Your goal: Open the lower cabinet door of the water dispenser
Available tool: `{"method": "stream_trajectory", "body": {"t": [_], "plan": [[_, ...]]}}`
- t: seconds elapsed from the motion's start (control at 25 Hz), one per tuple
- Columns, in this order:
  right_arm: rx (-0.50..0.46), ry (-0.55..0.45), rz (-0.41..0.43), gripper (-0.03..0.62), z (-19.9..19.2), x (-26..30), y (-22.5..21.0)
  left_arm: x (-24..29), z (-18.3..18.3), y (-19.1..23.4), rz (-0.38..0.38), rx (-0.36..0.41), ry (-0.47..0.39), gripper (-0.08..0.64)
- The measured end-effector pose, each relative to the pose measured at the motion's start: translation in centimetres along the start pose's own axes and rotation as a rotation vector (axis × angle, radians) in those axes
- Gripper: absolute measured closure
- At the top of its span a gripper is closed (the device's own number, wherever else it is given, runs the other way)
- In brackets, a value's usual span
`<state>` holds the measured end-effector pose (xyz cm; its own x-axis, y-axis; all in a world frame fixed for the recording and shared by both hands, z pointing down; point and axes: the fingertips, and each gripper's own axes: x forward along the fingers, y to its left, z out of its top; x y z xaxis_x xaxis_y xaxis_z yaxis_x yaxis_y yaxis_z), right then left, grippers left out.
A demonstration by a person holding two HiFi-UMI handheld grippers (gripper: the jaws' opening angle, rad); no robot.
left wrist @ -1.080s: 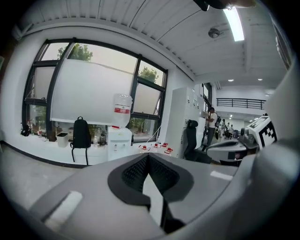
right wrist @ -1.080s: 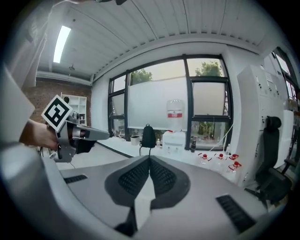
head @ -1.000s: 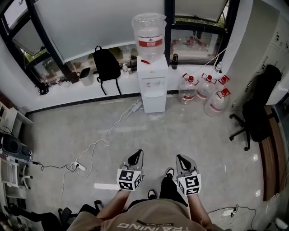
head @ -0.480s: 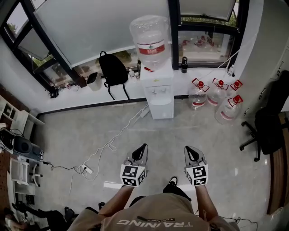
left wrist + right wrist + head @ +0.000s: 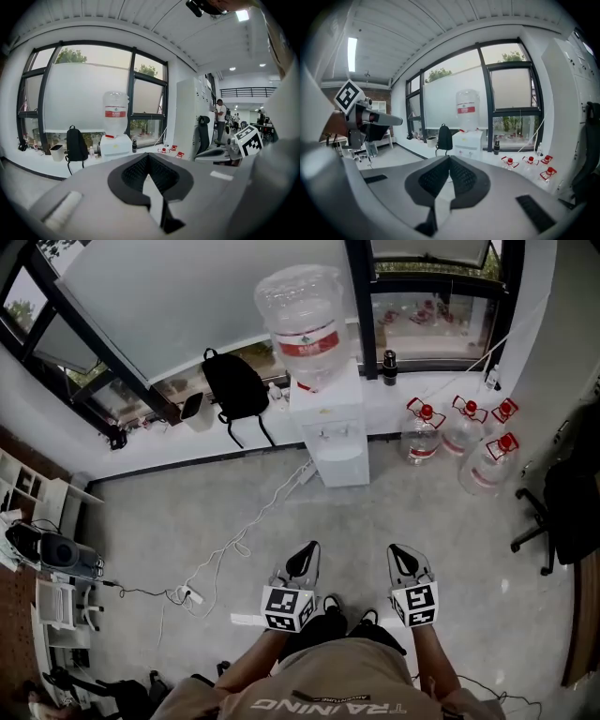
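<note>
The white water dispenser (image 5: 330,423) stands against the window wall with a clear bottle (image 5: 302,320) on top. Its lower cabinet door (image 5: 341,468) faces me and is closed. Both grippers are held side by side over the floor, well short of the dispenser and pointing toward it. My left gripper (image 5: 307,549) is shut with nothing in it, and so is my right gripper (image 5: 401,550). In the left gripper view the dispenser (image 5: 115,145) shows far beyond the closed tips (image 5: 148,155). The right gripper view shows the dispenser (image 5: 469,140) above its closed tips (image 5: 450,157).
A black backpack (image 5: 234,385) leans on the wall left of the dispenser. Three spare water jugs (image 5: 464,432) stand to its right, with an office chair (image 5: 570,502) beyond. A white cable and power strip (image 5: 187,595) cross the floor at left.
I have walked toward the dispenser, which now looks larger and nearer. Both grippers moved forward with me, still side by side and shut.
</note>
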<state>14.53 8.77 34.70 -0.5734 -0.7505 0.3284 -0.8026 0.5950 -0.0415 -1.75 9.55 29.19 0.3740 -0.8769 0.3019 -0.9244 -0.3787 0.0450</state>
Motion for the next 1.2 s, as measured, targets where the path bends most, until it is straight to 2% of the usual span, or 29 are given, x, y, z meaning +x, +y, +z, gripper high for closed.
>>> {"method": "stream_trajectory", "body": {"t": [0.16,0.32,0.4,0.56,0.68,0.8,0.96,1.08,1.2], "plan": [[-0.001,-0.005,-0.009,0.581,0.7,2.5,-0.9,2.5,0.1,1.7,-0.011,-0.007,-0.001,0.552],[-0.027,-0.039,-0.039,0.581,3.0,5.8,-2.0,5.8,0.6,4.6,-0.044,-0.032,-0.014,0.552],[-0.042,-0.054,-0.053,0.581,4.8,7.4,-2.4,7.6,1.9,6.0,-0.072,-0.038,-0.036,0.552],[-0.086,-0.077,-0.074,0.581,8.5,10.6,-2.7,10.9,5.5,9.1,-0.112,0.008,-0.095,0.552],[-0.099,-0.082,-0.09,0.581,10.4,13.1,-2.7,12.6,7.1,11.6,-0.134,-0.003,-0.115,0.552],[-0.078,-0.079,-0.115,0.581,11.2,15.1,-3.0,14.3,7.3,13.5,-0.16,-0.012,-0.111,0.552],[-0.045,-0.064,-0.149,0.581,11.2,17.5,-3.3,16.5,7.3,15.1,-0.198,0.017,-0.109,0.552],[-0.011,-0.042,-0.172,0.581,11.3,18.4,-4.0,17.5,7.1,15.6,-0.204,-0.001,-0.094,0.552],[-0.034,-0.058,-0.162,0.581,12.2,20.0,-5.1,18.7,7.2,16.3,-0.202,-0.003,-0.083,0.552]]}}
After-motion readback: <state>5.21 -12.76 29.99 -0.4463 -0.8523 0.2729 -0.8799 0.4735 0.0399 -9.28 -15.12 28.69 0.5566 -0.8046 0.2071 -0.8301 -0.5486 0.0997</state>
